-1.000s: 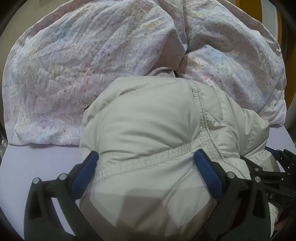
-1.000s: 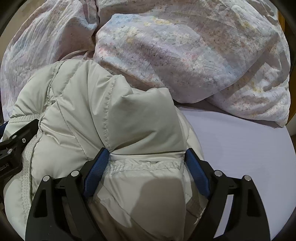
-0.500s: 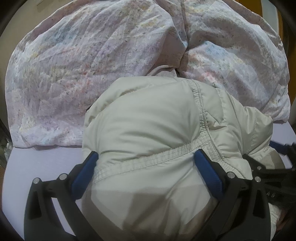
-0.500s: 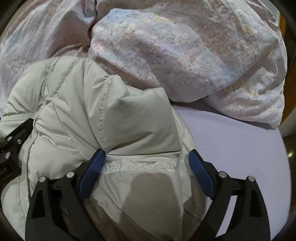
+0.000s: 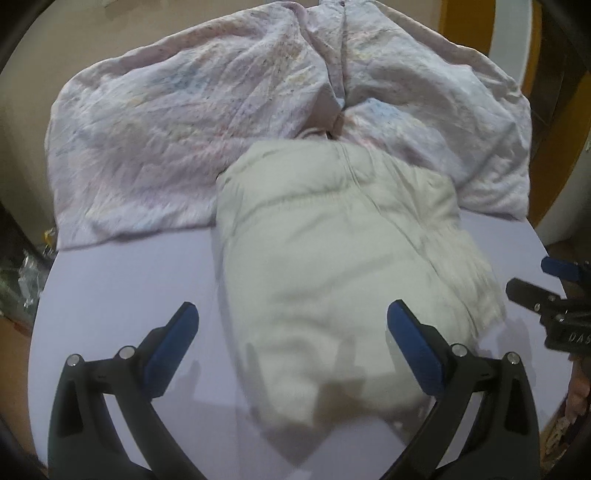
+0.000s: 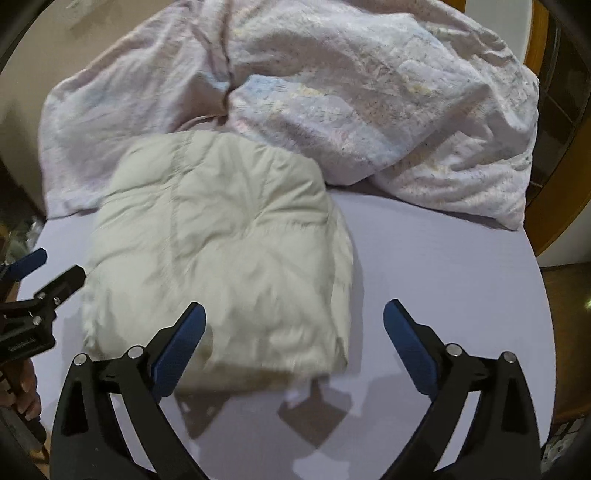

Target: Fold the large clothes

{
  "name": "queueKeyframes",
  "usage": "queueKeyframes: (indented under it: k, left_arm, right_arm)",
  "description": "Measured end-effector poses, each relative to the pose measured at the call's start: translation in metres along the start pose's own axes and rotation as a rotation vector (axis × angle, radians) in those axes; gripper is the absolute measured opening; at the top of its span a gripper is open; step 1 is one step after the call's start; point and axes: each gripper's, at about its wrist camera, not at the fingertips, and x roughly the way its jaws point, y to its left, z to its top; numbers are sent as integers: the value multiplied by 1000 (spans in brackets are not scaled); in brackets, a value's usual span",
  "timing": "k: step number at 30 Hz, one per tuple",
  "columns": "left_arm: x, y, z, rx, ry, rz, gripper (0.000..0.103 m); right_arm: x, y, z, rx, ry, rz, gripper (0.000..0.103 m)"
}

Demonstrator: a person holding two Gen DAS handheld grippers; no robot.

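You are working over a bed [image 5: 122, 280] with a smooth pale lilac sheet, and light from above is throwing sharp dark shadows onto its near edge. A crumpled floral duvet [image 5: 192, 122] is lying heaped along the far edge of the bed, spreading from the far left corner to the far right one. Behind it a plain beige wall [image 5: 74, 40] is rising. Past the right edge you are seeing orange-brown wooden furniture [image 6: 550, 206] with a white panel [image 5: 511, 33] beside it. Off the left edge some cluttered, shiny things [image 5: 26, 273] are sitting in shadow, too dim to name.
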Motion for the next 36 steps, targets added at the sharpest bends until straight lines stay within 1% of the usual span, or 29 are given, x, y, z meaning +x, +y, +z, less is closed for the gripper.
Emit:
queueKeyframes:
  k: [2,4,6,10,12,18,24,29,36]
  left_arm:
    - [-16,0,-12,-6,30,1,101]
    - [-35,-1,-26,-16,49,-6,101]
    - [-50,-1,-36,-20,58,-8,101]
    - [-83,-6,-57,-16,56,7,101]
    - [-93,-9,-65,-15,57,12,101]
    - [-118,-18,-87,-39,64,-14,101]
    - [-128,-26,-99,-63,61,-38,101]
    - [-131,-27,-106,-77,57,-48,101]
    - [-132,-27,-111,-81,55,-52,101]
  right_arm:
    - [-15,1,-12,-2,6,18,100]
    - [-25,4,-25,3,33,41,100]
    - [-33,8,-38,4,60,46,100]
    - [-48,13,-62,-2,91,46,100]
    - [-54,13,-72,-3,107,58,100]
    - [-73,12,-98,0,152,90,100]
    - [-82,8,-113,24,158,99,100]
    - [-85,9,-117,36,139,103,100]
    - [-85,12,-119,37,134,111,100]
